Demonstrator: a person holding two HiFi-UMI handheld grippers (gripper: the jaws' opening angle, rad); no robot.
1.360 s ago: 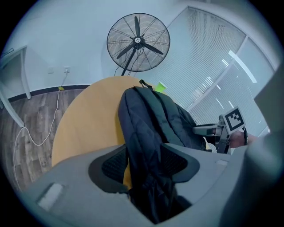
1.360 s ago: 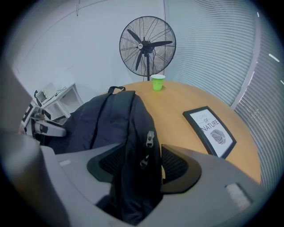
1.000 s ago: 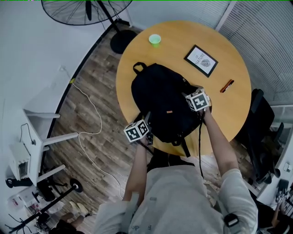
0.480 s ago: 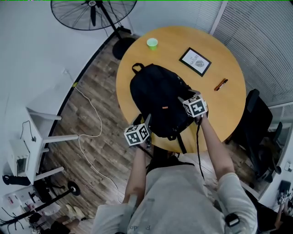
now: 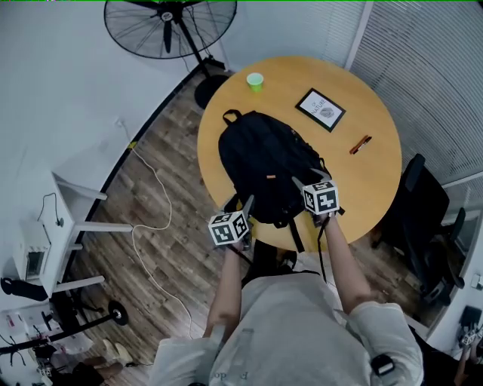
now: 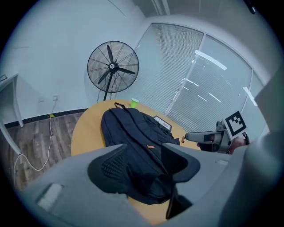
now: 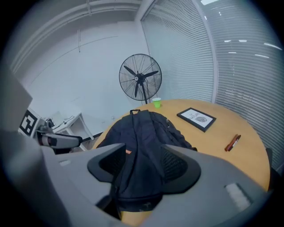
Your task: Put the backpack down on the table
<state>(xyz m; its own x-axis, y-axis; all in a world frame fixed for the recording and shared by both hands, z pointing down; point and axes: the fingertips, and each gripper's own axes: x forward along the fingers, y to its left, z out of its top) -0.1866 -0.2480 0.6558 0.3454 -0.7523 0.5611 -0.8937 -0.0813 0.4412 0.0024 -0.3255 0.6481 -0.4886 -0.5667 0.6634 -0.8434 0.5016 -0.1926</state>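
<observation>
The black backpack (image 5: 268, 170) lies flat on the round wooden table (image 5: 362, 181), its top handle pointing to the far side. Its straps hang over the near edge. My left gripper (image 5: 243, 205) hovers at the backpack's near left corner, open, with nothing between its fingers. My right gripper (image 5: 306, 181) is at the near right side, also open and empty. In the left gripper view the backpack (image 6: 133, 137) shows beyond the spread jaws of the left gripper (image 6: 143, 162). The right gripper view shows the backpack (image 7: 142, 133) past the right gripper (image 7: 143, 164).
A green cup (image 5: 256, 80) stands at the table's far edge. A framed picture (image 5: 321, 109) and a brown pen (image 5: 361, 144) lie to the right. A standing fan (image 5: 170, 19), a white desk (image 5: 75, 203) and a dark chair (image 5: 423, 219) surround the table.
Both grippers have drawn back toward me from the backpack's sides to the table's near edge. The backpack stays lying flat on the table.
</observation>
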